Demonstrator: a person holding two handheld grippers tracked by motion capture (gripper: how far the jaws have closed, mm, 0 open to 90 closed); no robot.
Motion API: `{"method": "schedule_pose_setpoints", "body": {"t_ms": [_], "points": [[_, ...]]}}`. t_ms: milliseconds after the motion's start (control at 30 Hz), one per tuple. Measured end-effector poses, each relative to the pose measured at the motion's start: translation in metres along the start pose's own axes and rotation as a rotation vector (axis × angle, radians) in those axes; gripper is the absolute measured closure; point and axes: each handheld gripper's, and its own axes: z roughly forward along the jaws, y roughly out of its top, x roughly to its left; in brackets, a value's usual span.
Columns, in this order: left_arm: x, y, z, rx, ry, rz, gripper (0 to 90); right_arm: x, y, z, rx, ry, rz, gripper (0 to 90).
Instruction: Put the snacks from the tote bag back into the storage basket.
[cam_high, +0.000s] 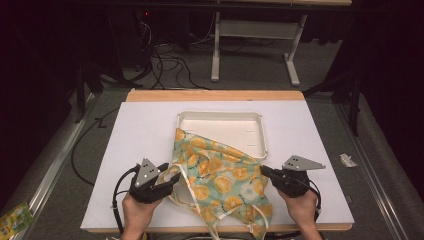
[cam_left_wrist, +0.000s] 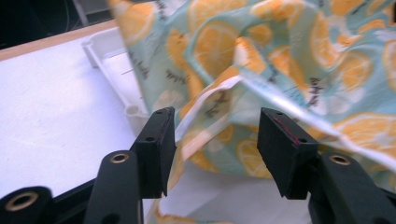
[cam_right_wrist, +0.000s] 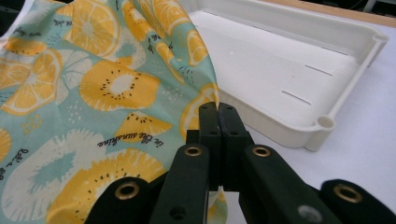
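The cloth (cam_high: 222, 177) is lying crumpled across the near middle of the table (cam_high: 145, 130), its far corner draping over the front rim of the tray (cam_high: 260, 131) and its near end hanging off the table's front edge. Its long axis is running from that far corner at the tray toward the near right, so it is stretching between the two hands. It is a thin, soft fabric in pale green printed with orange and lemon slices, edged with a white hem, and white ribbon ties (cam_high: 192, 200) are trailing from it in loops.

The right tongs (cam_high: 264, 171) are pinching the cloth's right edge, the jaws pressed together on the fabric. The left tongs (cam_high: 172, 176) are sitting at the cloth's left edge with the jaws standing wide; the white hem (cam_left_wrist: 212, 100) is hanging in the gap between them, and neither pad seems to be pressing on it. So the left side is looking loose while the right is carrying the fabric, and the next grip will probably turn on that hem just ahead of the left jaws.

The tray is a shallow, rigid white plastic rectangle with rounded corners, empty apart from the draped corner. The table is a flat white board with a wooden strip along its far edge.
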Motion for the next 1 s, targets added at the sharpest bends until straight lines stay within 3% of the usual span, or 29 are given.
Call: {"method": "schedule_pose_setpoints", "body": {"t_ms": [200, 500, 767, 1000], "points": [[0.004, 0.0, 0.002, -0.003, 0.008, -0.026, 44.4, -0.009, -0.006, -0.002, 0.01, -0.015, 0.027, 90.0], [0.011, 0.0, 0.022, 0.069, -0.011, -0.046, 46.5, -0.019, -0.015, -0.001, 0.02, -0.036, 0.035, 90.0], [0.007, -0.001, 0.035, 0.091, -0.115, -0.038, 86.9, -0.031, -0.024, 0.002, 0.052, -0.07, 0.063, 90.0], [0.002, 0.0, 0.037, 0.096, -0.157, -0.016, 89.9, -0.043, -0.032, 0.01, 0.102, -0.096, 0.09, 90.0]]}}
